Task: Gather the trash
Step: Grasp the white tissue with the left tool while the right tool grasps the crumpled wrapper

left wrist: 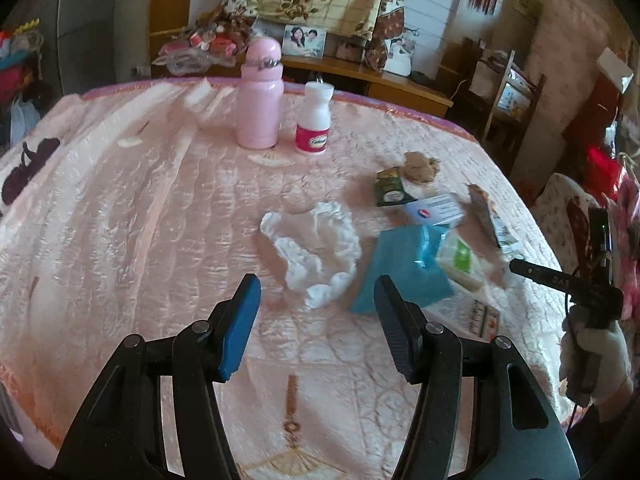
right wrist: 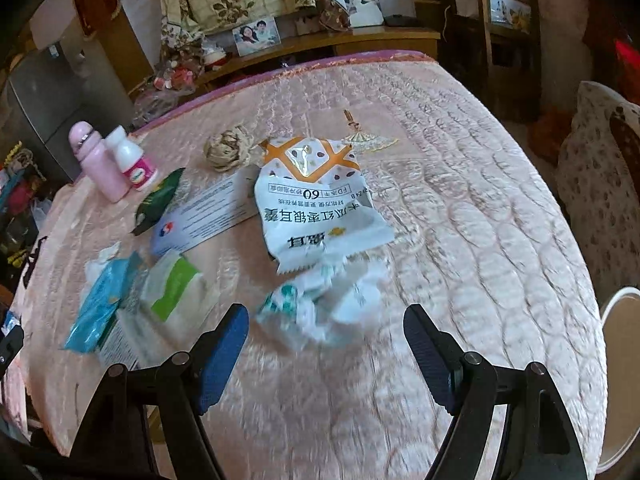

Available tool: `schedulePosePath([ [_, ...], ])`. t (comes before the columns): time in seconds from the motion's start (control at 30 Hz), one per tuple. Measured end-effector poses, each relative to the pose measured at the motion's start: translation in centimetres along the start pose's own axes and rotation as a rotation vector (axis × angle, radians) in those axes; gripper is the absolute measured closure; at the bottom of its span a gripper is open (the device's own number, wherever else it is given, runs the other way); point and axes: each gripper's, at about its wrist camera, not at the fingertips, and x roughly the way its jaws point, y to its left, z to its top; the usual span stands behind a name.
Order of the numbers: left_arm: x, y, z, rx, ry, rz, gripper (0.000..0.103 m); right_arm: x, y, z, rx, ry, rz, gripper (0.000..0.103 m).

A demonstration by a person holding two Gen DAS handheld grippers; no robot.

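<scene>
I am holding my left gripper [left wrist: 316, 316] with jaws parted and empty, hanging above the pink quilted table cover [left wrist: 120, 220] just short of a crumpled white tissue [left wrist: 316, 248]. My right gripper [right wrist: 326, 344] is gaping wider, empty, over a crumpled white-and-teal wrapper [right wrist: 320, 308] beside a white snack packet [right wrist: 316, 204].

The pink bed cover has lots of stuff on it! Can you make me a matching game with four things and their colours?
Things:
1. tall plastic bottle with rounded cap
2. crumpled tissue
3. flat plastic packet beside the tissue
4. scrunched paper ball

Colours:
A. brown
B. white
C. pink
D. teal blue

Pairs: 1-C, 2-B, 3-D, 4-A
</scene>
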Motion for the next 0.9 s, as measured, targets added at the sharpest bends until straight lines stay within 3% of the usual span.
schedulePosePath([
  [0.03, 0.7, 0.3, 0.1, -0.007, 0.011, -0.005, 0.045, 0.5, 0.0, 0.2, -0.004, 0.007, 0.000, 0.026],
  [0.07, 1.3, 0.4, 0.2, -0.011, 0.020, -0.011, 0.045, 0.8, 0.0, 0.3, -0.005, 0.012, 0.004, 0.034],
  [0.1, 1.9, 0.3, 0.4, -0.011, 0.030, -0.015, 0.045, 1.0, -0.1, 0.3, -0.003, 0.014, 0.019, 0.054],
  [0.3, 6.7, 0.1, 1.7, -0.049, 0.086, 0.001, 0.045, -0.4, -0.4, -1.2, -0.028, 0.016, 0.085, 0.083],
  [0.57, 11.8, -0.9, 3.5, -0.039, 0.151, 0.062, 0.045, -4.8, -0.2, -4.3, -0.039, 0.021, 0.066, 0.083],
  [0.7, 12.5, -1.0, 3.1, -0.041, 0.178, -0.008, 0.048, -4.7, 0.3, -6.0, -0.027, 0.073, 0.025, 0.083],
  [0.73, 12.3, -1.1, 3.1, -0.032, 0.162, -0.010, 0.053, -4.4, 0.4, -6.5, -0.021, 0.088, 0.018, 0.083],
  [0.8, 12.2, -0.8, 3.0, -0.034, 0.172, -0.031, 0.077, -3.7, 0.4, -7.4, -0.007, 0.110, 0.010, 0.083],
  [0.9, 11.6, 0.0, 2.6, -0.071, 0.177, -0.078, 0.088, -3.5, 0.5, -8.1, 0.002, 0.084, -0.002, 0.083],
])
